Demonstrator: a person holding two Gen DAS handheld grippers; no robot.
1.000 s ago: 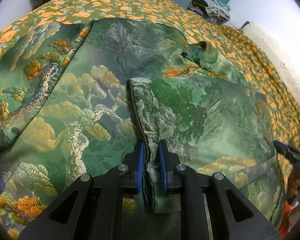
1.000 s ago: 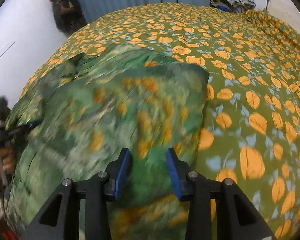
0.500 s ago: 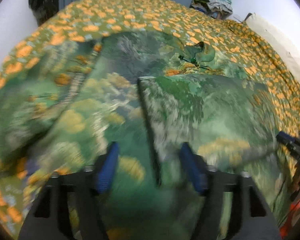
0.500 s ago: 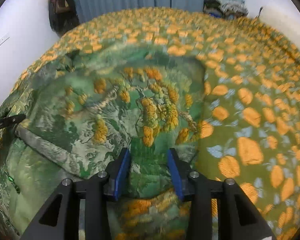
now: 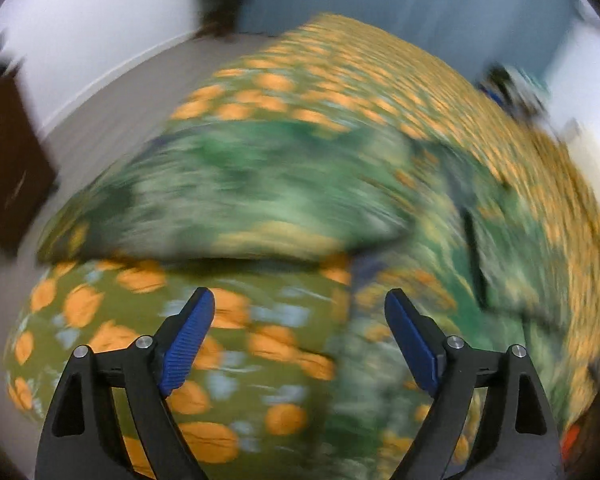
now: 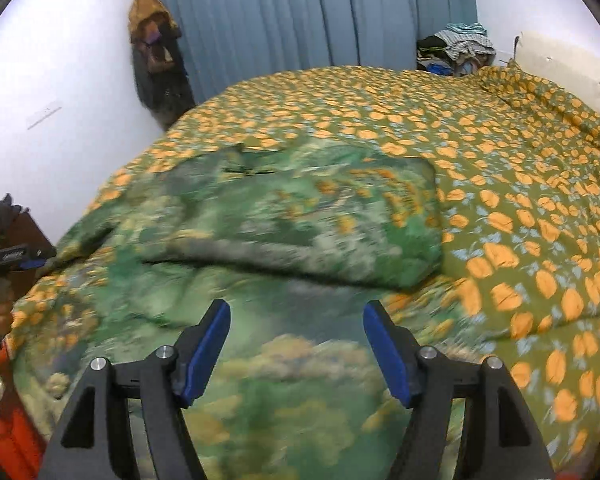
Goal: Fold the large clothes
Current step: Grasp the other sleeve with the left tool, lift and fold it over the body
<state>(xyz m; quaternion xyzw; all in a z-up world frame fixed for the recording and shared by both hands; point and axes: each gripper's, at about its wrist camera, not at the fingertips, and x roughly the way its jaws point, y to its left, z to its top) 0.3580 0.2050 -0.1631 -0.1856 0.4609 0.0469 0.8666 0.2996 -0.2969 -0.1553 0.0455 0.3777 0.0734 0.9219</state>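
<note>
Between folds, by the look of it. Green printed garment spread on the bed, one panel already doubled over the rest and lying as a thick flap with its folded edge toward the right wrist camera. Left gripper with fingers wide apart, nothing between them, hanging above the bedspread just beside the garment's edge; that view heavily blurred. Right gripper likewise spread and empty, over the near part of the cloth. Next move probably calls for choosing a fresh edge or corner on each side, closing both sets of fingers on single layers, then lifting evenly so the flap already laid does not slide
</note>
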